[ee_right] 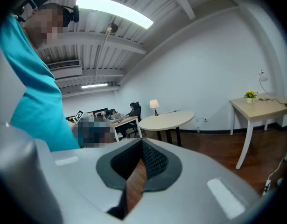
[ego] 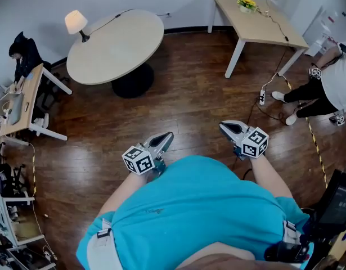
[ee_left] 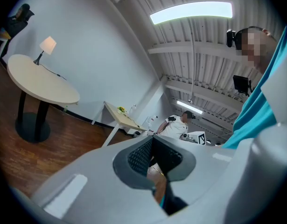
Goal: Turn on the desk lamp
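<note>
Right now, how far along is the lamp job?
Done: unclear; the desk lamp looks bright, perhaps already lit. In hand: nothing; the left gripper and right gripper are shut and empty, far from the round table. Left: if unlit, walk over and switch it on.

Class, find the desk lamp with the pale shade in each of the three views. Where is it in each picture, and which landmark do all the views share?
Head view: desk lamp at upper left, near the edge of the round table.
Left gripper view: upper left, small, on the table's far side.
Right gripper view: near the centre, far off, on the table.
Shared landmark: the round table.
</note>
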